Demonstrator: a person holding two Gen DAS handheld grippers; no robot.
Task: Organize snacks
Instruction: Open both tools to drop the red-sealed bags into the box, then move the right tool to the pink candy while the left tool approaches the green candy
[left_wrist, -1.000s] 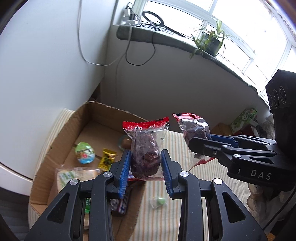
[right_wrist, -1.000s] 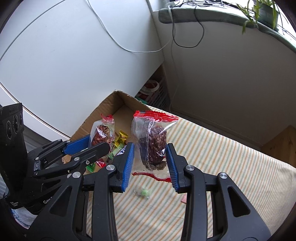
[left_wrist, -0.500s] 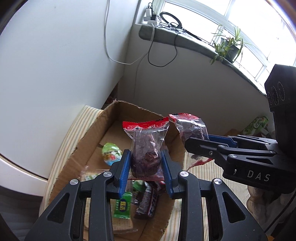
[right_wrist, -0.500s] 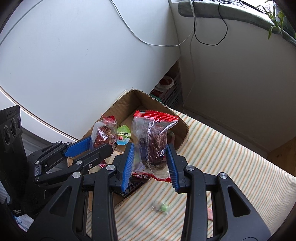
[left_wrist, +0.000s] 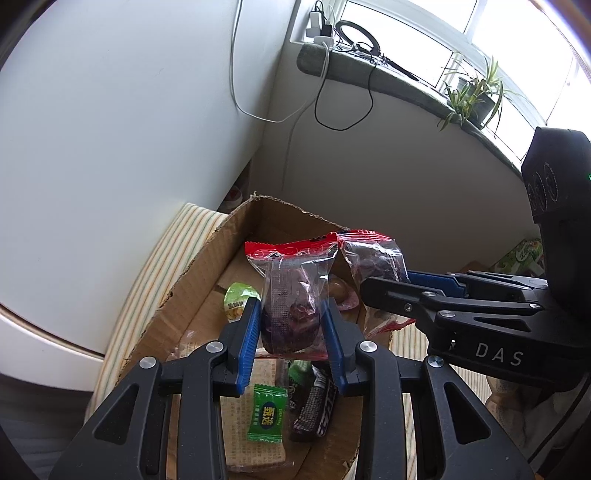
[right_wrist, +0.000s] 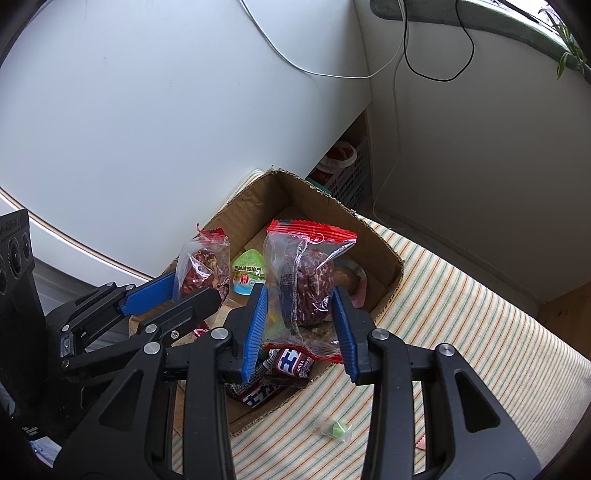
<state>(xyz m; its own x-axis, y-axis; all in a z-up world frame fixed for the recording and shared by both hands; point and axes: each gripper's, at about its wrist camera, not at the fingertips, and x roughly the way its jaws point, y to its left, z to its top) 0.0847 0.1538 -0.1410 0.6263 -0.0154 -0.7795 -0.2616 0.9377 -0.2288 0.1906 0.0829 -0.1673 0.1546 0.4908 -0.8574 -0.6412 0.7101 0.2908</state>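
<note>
Both clear, red-sealed date packets are now being carried over the cardboard box (left_wrist: 199, 266): left gripper (left_wrist: 291, 332) clenching one packet (left_wrist: 295, 295) upright, seal at twelve o'clock; right gripper (right_wrist: 299, 325) likewise clenching the other packet (right_wrist: 310, 273).

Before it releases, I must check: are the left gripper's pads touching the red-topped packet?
Touching: the left wrist view shows both blue pads pressed against the red-topped packet.

Left gripper (left_wrist: 291, 328): tilted steeply down, blue pads clamped on packet (left_wrist: 293, 295), jaws narrow. Right gripper (right_wrist: 300, 321): just beside it, same steep downward tilt, pads clamped on second packet (right_wrist: 308, 280).
</note>
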